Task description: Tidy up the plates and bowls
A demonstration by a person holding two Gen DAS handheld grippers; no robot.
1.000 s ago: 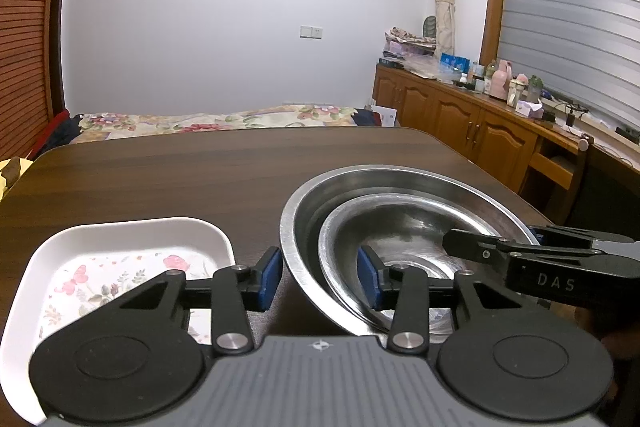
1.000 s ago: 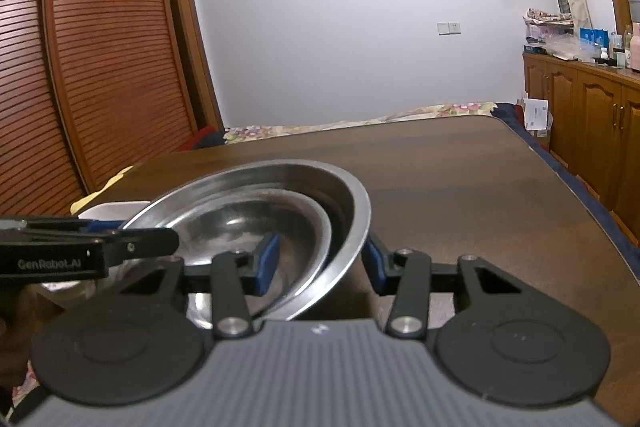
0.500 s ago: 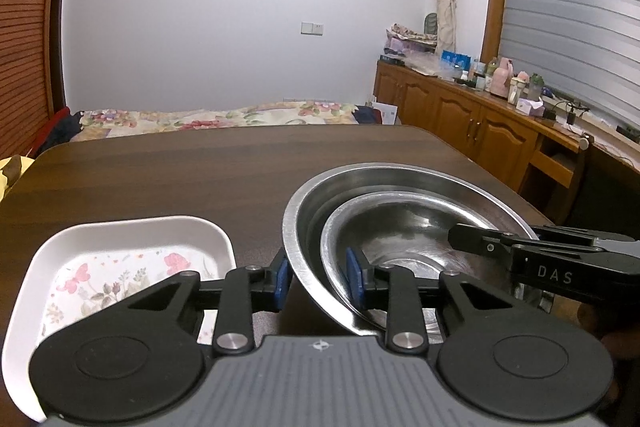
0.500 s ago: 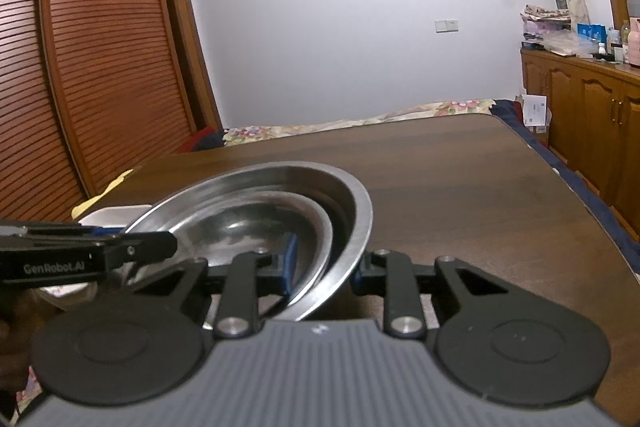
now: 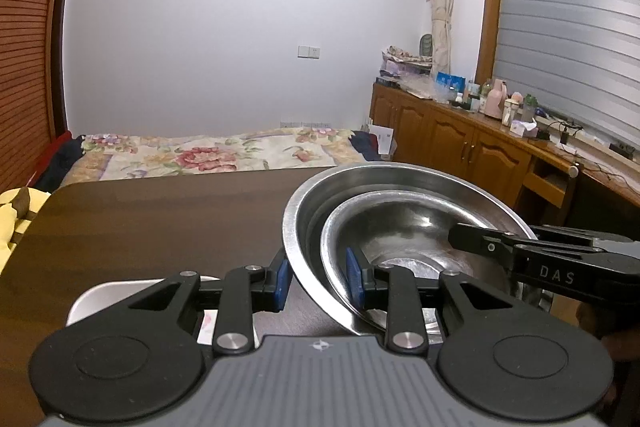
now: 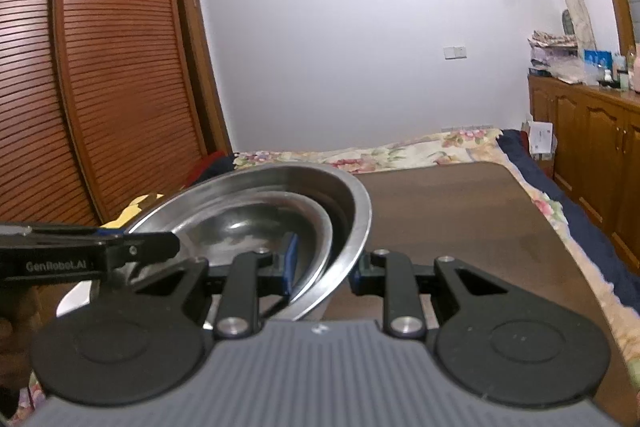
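Two nested steel bowls clamped by both tongs, above the table.

Large steel bowl w/ small steel bowl nested inside sits lower right of centre in left wrist view, lower left of centre in right wrist view. Left tongs clamped on the rims at the bowls' left side: one blue pad outside the large bowl, other inside the small one. Right tongs clamped the same way on the opposite side, also seen entering from right edge in left view. White floral tray at lower left on dark wood table, mostly hidden behind the left tongs. Bed beyond table; cabinets at right.
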